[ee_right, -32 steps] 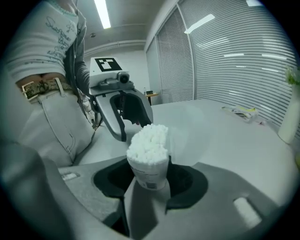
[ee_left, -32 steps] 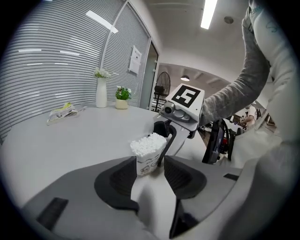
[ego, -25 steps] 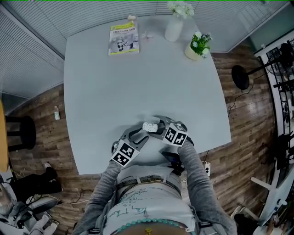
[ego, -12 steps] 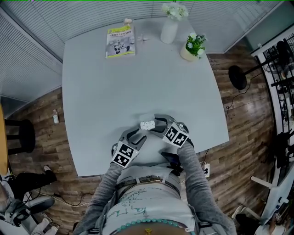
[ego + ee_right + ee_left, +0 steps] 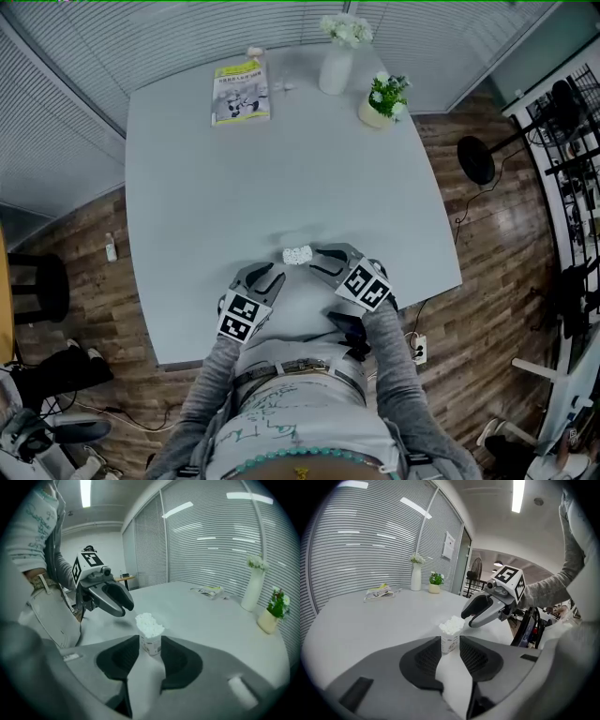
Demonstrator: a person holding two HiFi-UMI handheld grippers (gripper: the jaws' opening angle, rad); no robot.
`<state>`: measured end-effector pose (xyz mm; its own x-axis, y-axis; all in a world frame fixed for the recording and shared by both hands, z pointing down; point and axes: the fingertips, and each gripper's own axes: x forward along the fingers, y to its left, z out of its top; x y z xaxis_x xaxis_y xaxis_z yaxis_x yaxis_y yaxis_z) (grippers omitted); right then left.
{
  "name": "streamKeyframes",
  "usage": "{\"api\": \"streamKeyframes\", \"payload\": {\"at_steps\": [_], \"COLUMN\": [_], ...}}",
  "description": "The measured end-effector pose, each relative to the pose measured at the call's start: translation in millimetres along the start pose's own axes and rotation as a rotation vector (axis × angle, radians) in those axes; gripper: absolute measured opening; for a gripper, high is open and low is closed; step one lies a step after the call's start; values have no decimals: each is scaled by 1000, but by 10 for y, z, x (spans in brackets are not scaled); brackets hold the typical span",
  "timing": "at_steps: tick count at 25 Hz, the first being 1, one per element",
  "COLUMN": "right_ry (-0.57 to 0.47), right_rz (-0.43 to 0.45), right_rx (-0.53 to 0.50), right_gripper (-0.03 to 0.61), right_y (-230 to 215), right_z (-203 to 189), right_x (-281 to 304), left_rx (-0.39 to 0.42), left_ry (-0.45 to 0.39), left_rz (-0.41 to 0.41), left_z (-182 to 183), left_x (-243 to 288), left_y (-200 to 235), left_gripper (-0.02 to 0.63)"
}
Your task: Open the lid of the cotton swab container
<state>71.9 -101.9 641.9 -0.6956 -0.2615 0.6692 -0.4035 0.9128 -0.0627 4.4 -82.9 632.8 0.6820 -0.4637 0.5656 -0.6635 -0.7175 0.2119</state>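
Head view: we flank the white cylindrical cotton swab container (image 5: 297, 254), lower centre on pale grey counter (image 5: 234, 187).
Our left gripper (image 5: 266, 272) and right gripper (image 5: 317, 260) sit beside it, jaws narrow after just closing, gripping nothing.

cotton swab container (image 5: 151, 641) label: print unreadable (too blurred) | booklet (image 5: 240, 91) text: too small | person (image 5: 300, 422): cut at bottom edge

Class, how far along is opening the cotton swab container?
Done: the cotton swab container stands uncovered, swabs exposed. In hand: nothing. The left gripper and right gripper hang clear of it, jaws just closing partway, empty. Left: seemingly nothing; the lid itself I cannot make out.
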Motion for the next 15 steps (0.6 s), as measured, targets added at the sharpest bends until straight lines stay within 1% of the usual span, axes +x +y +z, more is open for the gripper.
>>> {"api": "streamKeyframes", "payload": {"at_steps": [4, 7, 10, 15], "right_ry": [-76, -126, -178, -266], "right_rz": [4, 4, -27, -93], "right_rx": [4, -10, -29, -34], "right_gripper": [12, 3, 3, 3], "right_y": [122, 239, 292, 325], "right_z": [197, 326, 458, 709], "right_x": [-129, -231, -346, -596], "left_rx": [-8, 11, 6, 28], "left_ry": [-43, -73, -109, -187], "left_rz": [-38, -51, -74, -76], "left_z": [173, 256, 380, 639], "left_x": [-98, -179, -270, -452], "left_y": [-144, -220, -321, -451], "left_gripper": [69, 4, -2, -2]}}
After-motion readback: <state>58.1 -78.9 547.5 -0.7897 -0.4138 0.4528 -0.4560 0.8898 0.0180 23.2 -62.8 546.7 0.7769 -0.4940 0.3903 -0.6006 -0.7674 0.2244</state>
